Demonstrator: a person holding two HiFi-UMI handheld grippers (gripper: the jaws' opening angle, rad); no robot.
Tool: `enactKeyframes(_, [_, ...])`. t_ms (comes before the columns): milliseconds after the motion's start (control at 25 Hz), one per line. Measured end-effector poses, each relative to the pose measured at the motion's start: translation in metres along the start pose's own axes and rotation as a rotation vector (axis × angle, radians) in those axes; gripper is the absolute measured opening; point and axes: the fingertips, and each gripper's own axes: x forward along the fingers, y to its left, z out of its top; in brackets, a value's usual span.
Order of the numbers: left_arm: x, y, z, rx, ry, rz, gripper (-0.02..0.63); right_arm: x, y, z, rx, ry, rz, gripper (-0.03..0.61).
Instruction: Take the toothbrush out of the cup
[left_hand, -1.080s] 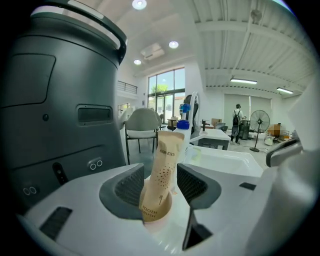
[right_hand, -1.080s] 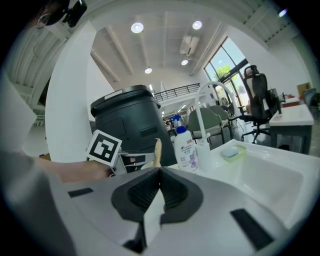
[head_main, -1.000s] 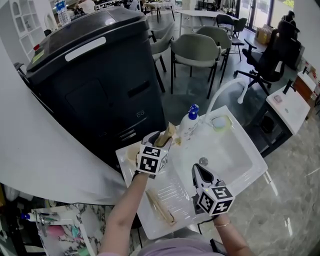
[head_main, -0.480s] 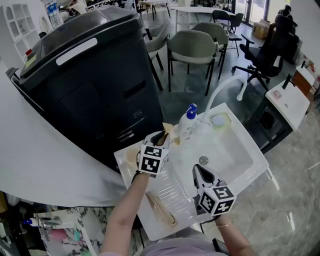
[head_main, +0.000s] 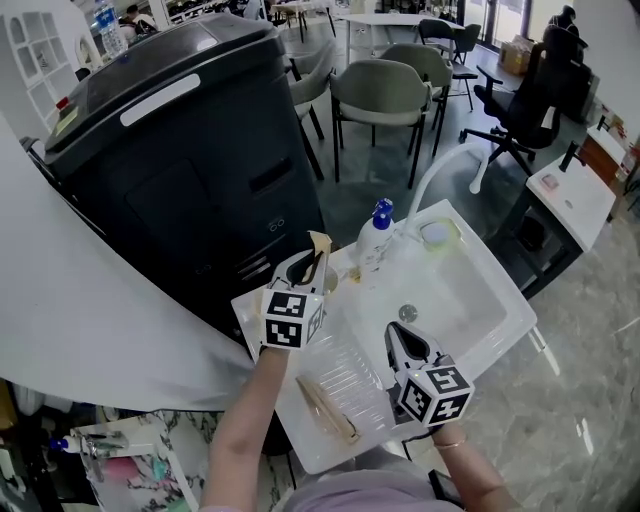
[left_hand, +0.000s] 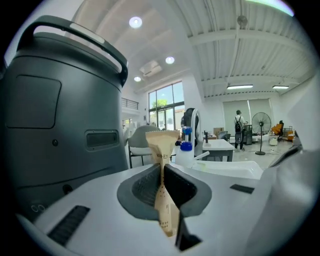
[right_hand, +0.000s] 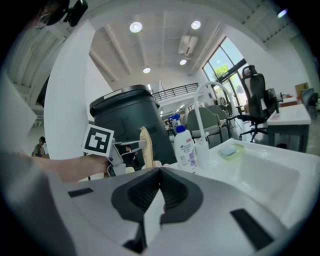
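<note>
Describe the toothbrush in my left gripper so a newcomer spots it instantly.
At the white sink, just left of the blue-capped bottle, the left gripper pinches the toothbrush. It is the upright tan paper sleeve; a similar packet lies flat on the drainboard.

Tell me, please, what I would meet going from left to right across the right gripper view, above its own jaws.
person's left hand → paper-wrapped toothbrush → blue-capped bottle → soap dish → black office chair

toothbrush (head_main: 319, 243) in left gripper (head_main: 305, 268), bottle (head_main: 374, 235) just right of it, on sink (head_main: 470, 300) rim, bin (head_main: 180, 150) behind, chairs (head_main: 385, 90) beyond
</note>
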Motion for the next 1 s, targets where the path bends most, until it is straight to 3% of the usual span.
enactKeyframes(320, [-0.060,-0.002,0.065,0.010,-0.190,-0.004,0.023,-0.022,0.013,0.005,-0.005,-0.036,-0.011,0.005])
enactKeyframes(520, [-0.103,-0.015,0.086,0.012,-0.254,-0.036,0.023,-0.041,0.020,0.006,0.002,-0.059,-0.022,0.005])
enactKeyframes(680, [-0.128,-0.030,0.077,0.024,-0.248,-0.064,0.023,-0.056,0.026,0.001,0.004,-0.068,-0.029,0.005])
enactKeyframes(1000, [-0.150,-0.059,0.024,0.046,-0.152,-0.114,0.021,-0.085,0.032,-0.011,0.018,-0.080,-0.059,0.005])
